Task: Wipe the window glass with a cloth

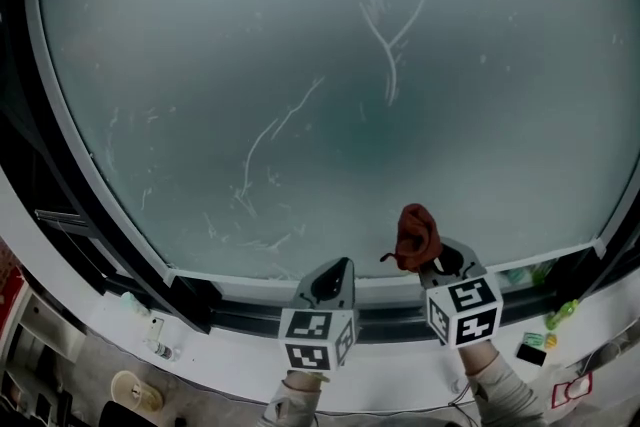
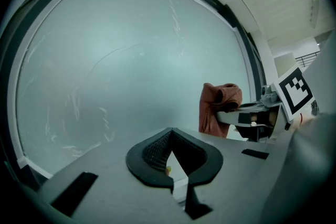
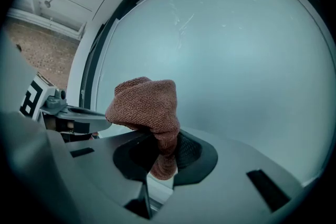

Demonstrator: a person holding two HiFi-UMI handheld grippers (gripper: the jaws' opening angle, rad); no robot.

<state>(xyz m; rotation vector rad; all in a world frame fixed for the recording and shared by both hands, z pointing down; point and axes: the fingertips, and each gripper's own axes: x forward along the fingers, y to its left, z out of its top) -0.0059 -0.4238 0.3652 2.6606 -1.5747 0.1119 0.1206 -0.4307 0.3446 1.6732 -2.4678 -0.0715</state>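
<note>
Low on the window glass (image 1: 320,95), near its bottom frame (image 1: 240,277): right tool (image 3: 164,157) clamped on a reddish-brown cloth (image 3: 144,107). Its jaws pinch the lower fold, and the bulk is bunched above the tips. Head view places the cloth over the lower right part of the pane, just above the frame; contact with the glass cannot be told. Left tool (image 2: 173,168) just beside the right one, on its left, jaws together with nothing between them, pointing at the glass. Pane frosted grey-green, with thin white streaks (image 1: 385,35) at upper centre and more at lower left.
</note>
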